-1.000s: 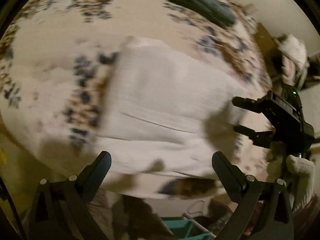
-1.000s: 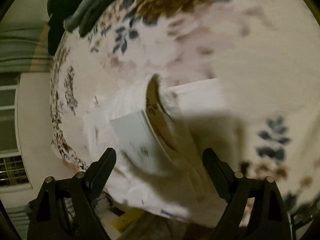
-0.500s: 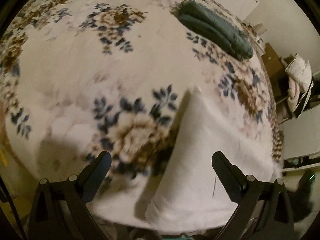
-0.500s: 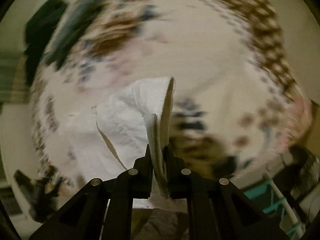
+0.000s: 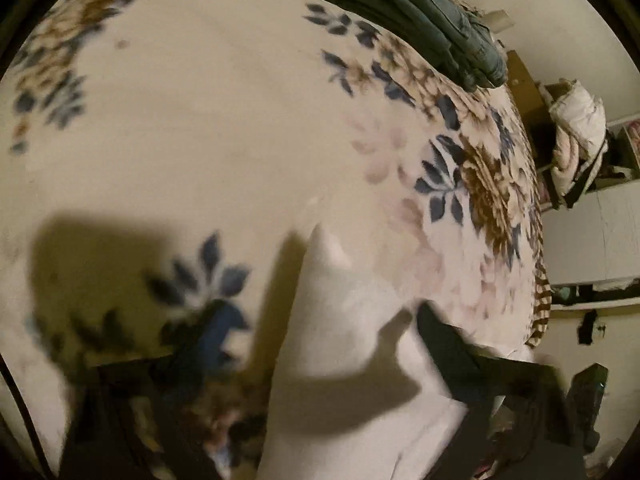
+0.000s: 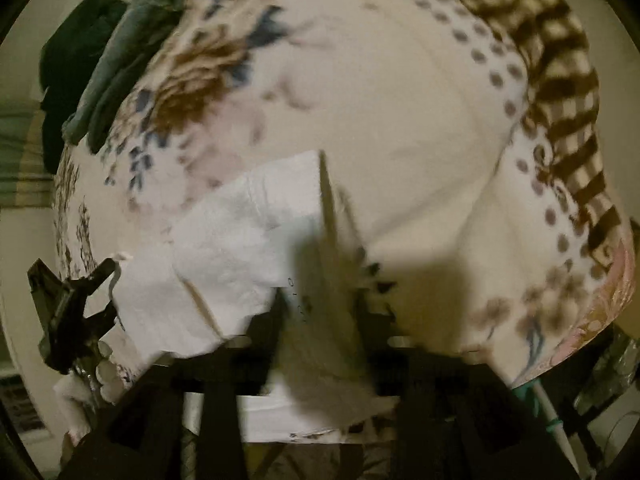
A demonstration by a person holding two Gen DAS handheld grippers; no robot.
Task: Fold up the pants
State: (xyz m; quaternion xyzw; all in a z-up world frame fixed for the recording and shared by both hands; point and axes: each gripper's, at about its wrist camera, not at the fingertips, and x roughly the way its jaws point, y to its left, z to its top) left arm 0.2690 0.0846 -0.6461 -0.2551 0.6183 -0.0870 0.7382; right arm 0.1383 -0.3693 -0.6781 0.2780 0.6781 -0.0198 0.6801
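Observation:
White pants (image 5: 344, 360) lie bunched on the floral blanket (image 5: 200, 120), with one fold standing up as a ridge. My left gripper (image 5: 316, 344) straddles that ridge. Its jaws are closing; the right finger (image 5: 440, 336) touches the cloth and the blurred left finger stands off it. In the right wrist view the pants (image 6: 240, 240) show a waistband edge with a label, upright between the fingers of my right gripper (image 6: 320, 312). Those jaws are opening, with the cloth loose between them. The left gripper (image 6: 106, 290), in a gloved hand (image 6: 80, 392), shows at the pants' far end.
A stack of dark green folded clothes (image 5: 420, 12) lies at the far side of the bed, and the same dark green clothes (image 6: 112, 72) show in the right wrist view. The blanket's checked border (image 6: 568, 80) marks the bed edge. Bundled bedding (image 5: 576, 132) and white shelves (image 5: 592, 240) stand beyond it.
My left gripper swept across the bed and lower over the pants' ridge, its jaws narrowing. My right gripper shut on the waistband half a second ago and has parted again.

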